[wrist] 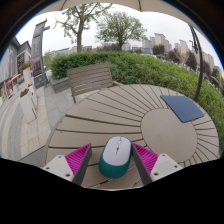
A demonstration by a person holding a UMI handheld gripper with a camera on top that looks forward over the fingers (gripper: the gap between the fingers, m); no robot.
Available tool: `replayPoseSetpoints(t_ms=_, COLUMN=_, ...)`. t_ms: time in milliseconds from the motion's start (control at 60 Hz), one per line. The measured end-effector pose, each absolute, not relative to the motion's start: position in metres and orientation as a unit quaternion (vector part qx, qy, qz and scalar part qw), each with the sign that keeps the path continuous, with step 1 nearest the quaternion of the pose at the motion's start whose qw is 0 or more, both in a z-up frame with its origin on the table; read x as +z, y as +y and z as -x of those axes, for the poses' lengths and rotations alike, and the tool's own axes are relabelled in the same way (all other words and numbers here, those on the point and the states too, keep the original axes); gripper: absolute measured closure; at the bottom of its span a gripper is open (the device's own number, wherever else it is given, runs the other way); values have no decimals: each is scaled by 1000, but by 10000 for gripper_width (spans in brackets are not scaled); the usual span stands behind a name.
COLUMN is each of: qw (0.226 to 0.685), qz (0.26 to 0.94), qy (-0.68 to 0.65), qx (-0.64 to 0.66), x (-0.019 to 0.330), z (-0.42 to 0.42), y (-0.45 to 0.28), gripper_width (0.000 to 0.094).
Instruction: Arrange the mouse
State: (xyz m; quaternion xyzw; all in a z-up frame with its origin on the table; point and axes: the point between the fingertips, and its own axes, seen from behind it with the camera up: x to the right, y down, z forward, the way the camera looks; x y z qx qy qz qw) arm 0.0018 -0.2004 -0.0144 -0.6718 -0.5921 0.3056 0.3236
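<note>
A white and teal mouse [116, 156] rests on a round slatted wooden table [100, 118], standing between the released tongs [116, 160], gaps either side; a dark mouse pad [184, 107] lies beyond.

An outdoor terrace or park seating area in a city. A round slatted wooden tabletop [120, 115] fills the lower frame, a wooden chair [90, 78] stands behind it, a hedge [150, 68] crosses the middle, and trees [120, 25] and apartment buildings [160, 42] line the top.
</note>
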Motion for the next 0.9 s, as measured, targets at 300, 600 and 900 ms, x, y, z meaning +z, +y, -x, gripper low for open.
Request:
replayPoseSetpoints(t_ms=300, qw=306, qz=670, qy=-594, qx=324, x=16, z=4, y=-177, gripper_width=509)
replayPoseSetpoints(t_ms=600, qw=406, qz=585, qy=-594, qx=374, x=189, z=118, y=-2, gripper_width=511)
replayPoseSetpoints(t_ms=900, qw=370, qz=635, qy=-612, qx=294, x=40, z=163, y=157, gripper_width=511)
